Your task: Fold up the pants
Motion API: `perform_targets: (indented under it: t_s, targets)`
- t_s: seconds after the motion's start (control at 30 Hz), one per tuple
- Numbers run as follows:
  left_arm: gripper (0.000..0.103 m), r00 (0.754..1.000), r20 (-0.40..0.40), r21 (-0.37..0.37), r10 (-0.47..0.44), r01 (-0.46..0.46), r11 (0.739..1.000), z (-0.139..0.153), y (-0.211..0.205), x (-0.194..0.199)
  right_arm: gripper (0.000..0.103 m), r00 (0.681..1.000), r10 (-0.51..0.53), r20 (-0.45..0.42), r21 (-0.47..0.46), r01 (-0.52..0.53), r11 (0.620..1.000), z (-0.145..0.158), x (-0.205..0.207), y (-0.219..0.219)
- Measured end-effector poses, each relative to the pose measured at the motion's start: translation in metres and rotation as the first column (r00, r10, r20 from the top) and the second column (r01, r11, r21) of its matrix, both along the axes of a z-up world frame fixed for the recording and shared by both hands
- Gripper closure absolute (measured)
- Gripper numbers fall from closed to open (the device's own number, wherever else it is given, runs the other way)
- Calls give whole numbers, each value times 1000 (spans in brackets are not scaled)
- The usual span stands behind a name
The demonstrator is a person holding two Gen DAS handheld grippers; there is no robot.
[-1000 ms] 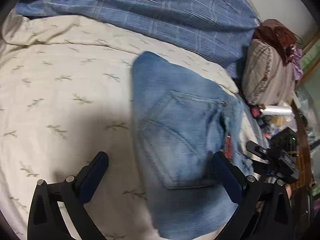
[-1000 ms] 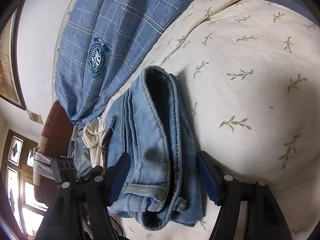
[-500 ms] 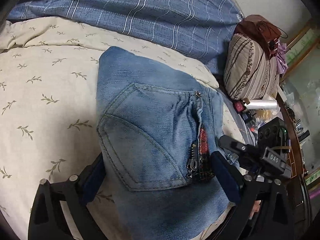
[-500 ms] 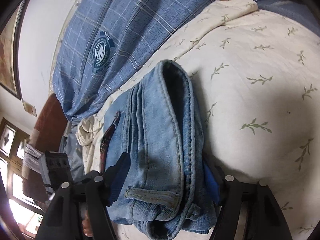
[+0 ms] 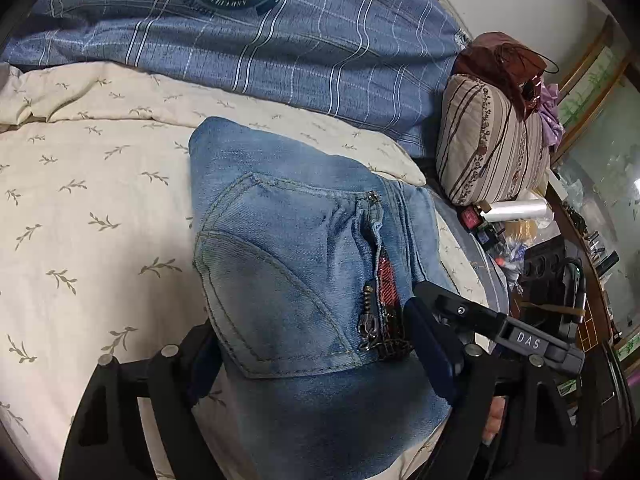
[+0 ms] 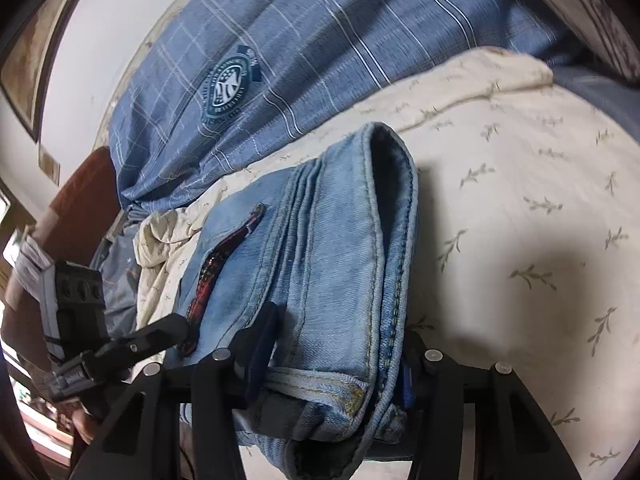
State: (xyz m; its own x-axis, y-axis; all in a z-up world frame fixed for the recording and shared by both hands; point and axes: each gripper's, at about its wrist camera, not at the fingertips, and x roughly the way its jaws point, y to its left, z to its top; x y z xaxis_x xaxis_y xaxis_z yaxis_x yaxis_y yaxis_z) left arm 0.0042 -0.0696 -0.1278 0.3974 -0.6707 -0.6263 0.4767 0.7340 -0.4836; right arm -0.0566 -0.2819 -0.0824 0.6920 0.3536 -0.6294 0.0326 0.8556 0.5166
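The folded light-blue jeans (image 5: 304, 264) lie as a thick bundle on the cream leaf-print sheet (image 5: 80, 200), back pocket and a zipper facing up. My left gripper (image 5: 316, 352) straddles the near end, jaws closing, with both pads against the denim sides. A black finger (image 5: 460, 312) of the right gripper reaches in from the right. In the right wrist view the jeans (image 6: 340, 260) show their stacked folded edges. My right gripper (image 6: 334, 360) is closing on that edge stack, pads pressing the cloth. The left gripper's finger (image 6: 152, 336) shows at the lower left.
A blue plaid quilt (image 5: 280, 40) with a round crest covers the far side of the bed. A striped pillow (image 5: 488, 140) with a brown bag on top stands at the right. Beside it is a cluttered side table (image 5: 520, 220).
Both pairs of jaws have narrowed onto the jeans bundle. The right gripper has risen and rolled, so the bundle's near end now sits deeper between its pads.
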Motion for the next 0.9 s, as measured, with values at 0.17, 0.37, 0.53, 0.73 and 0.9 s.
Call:
perform_targets:
  t_s: [0.17,0.37,0.53,0.73,0.9]
  targets:
    - [23,999,36,8,-2,2,1000,6,0,-4,52,998,6,56,-70,-2,998,11,-6,10]
    - [24,994,109,8,21,-22,1000,22,6,-15,53,992,45,121,-156,-26,987,25,-12,29]
    - [24,981,187,5,47,-49,999,38,16,-27,53,982,69,175,-197,-33,980,35,-13,47]
    - [24,962,257,-5,87,-89,996,52,30,-32,53,967,78,244,-213,-25,977,51,-9,64]
    - [24,952,279,-20,123,-122,992,60,44,-27,54,952,94,290,-258,-17,966,60,0,82]
